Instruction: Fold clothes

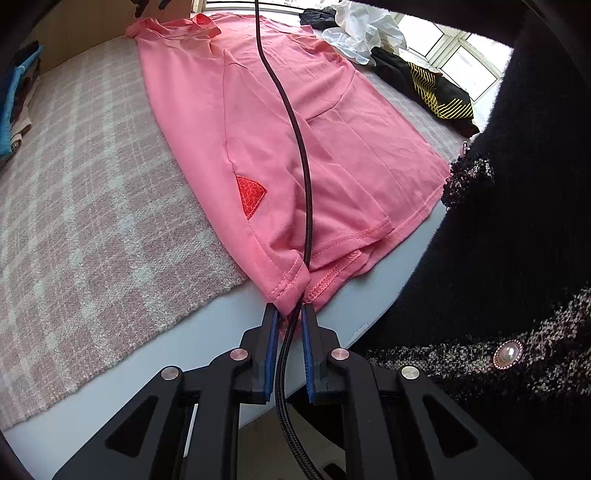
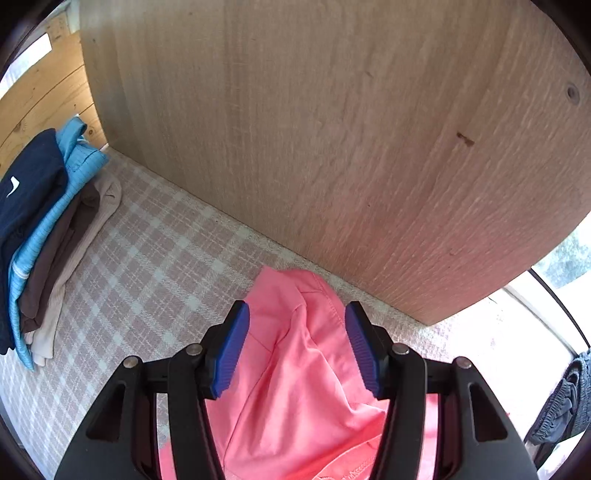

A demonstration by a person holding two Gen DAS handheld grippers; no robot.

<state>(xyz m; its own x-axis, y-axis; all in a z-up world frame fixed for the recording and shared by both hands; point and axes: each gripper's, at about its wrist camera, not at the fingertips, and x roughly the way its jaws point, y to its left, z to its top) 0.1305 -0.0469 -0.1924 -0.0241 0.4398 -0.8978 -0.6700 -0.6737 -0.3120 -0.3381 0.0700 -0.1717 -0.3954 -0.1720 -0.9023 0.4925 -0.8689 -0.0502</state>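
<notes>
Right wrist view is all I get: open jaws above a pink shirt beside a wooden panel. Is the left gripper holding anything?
Observer: Yes. The left gripper pinches a hem corner of the pink shirt at the table edge.
Operator: Anything else between its fingers?
Observer: A black cable runs between them and on across the shirt.
Operator: Any clothes not yet folded?
Observer: A crumpled white garment and a black garment with yellow lines lie beyond the shirt, near the window.
</notes>
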